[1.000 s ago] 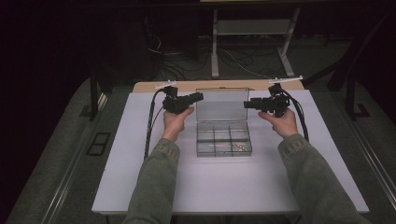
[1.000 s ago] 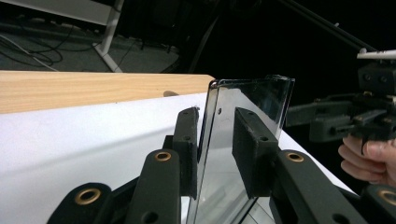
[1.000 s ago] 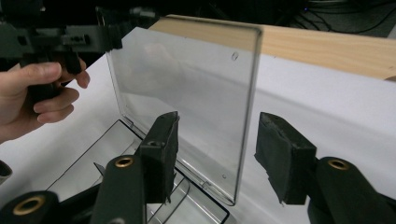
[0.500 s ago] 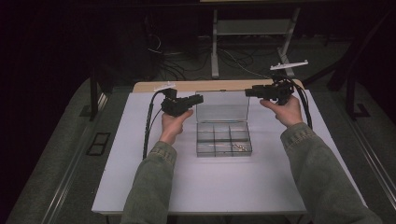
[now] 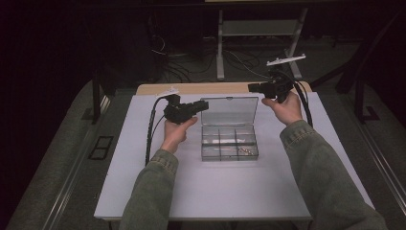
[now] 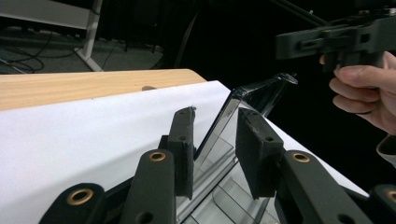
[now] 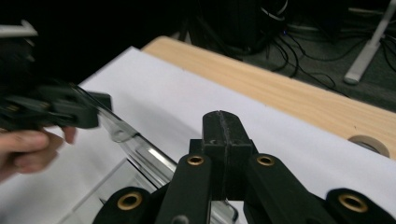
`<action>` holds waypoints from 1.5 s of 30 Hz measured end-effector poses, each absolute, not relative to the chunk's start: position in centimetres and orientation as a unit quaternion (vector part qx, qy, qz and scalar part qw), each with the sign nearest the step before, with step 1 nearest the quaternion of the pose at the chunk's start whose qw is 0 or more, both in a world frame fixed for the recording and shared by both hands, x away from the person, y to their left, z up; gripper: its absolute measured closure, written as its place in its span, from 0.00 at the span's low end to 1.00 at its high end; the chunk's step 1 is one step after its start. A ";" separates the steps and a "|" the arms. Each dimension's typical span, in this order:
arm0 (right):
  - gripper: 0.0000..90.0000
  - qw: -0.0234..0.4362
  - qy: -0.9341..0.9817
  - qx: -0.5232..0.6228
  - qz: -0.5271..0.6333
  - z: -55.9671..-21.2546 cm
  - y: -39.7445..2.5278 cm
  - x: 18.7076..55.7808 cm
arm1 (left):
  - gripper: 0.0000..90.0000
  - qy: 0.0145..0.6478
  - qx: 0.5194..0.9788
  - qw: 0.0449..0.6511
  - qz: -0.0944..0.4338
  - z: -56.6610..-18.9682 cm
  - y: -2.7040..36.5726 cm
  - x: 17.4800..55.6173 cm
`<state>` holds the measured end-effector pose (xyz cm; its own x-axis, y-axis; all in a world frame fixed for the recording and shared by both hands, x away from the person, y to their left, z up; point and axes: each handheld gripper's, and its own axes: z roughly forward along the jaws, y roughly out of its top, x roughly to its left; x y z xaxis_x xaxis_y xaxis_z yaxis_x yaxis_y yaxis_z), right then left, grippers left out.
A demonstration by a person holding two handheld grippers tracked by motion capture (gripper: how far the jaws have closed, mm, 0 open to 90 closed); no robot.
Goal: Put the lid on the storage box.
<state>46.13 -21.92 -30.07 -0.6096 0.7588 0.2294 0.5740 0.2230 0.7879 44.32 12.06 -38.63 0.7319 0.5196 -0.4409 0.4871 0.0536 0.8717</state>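
A clear plastic compartment box sits near the middle of the white worktop, its lid standing up almost vertical at the far side. The left hand-held gripper is at the lid's left edge; in the left gripper view its jaws stand apart with the lid's edge running up between the pads, not yet pinched as far as I can tell. The right hand-held gripper hangs raised above and behind the lid's right corner, off the box, and in the right gripper view its jaws are pressed together on nothing. A few small metal bits lie in the front right compartment. The work in hand looks like moving the lid, and to do it well I'd say the left one should close squarely on the lid's edge, low enough that the thin plastic doesn't flex, then swing it slowly along the hinge's arc. The base is light and could skid or tip, spilling those parts, so the right one might come down to steady it.
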 end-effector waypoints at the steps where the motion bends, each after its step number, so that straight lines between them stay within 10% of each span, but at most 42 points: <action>1: 0.99 0.103 0.779 0.429 0.445 -30.2 -21.8 46.2 | 0.73 0.364 0.689 0.626 0.013 -38.6 12.1 44.2; 45: 0.99 0.025 0.796 0.402 0.452 -35.1 -20.1 40.3 | 0.47 0.359 0.721 0.590 0.056 -40.0 12.0 37.6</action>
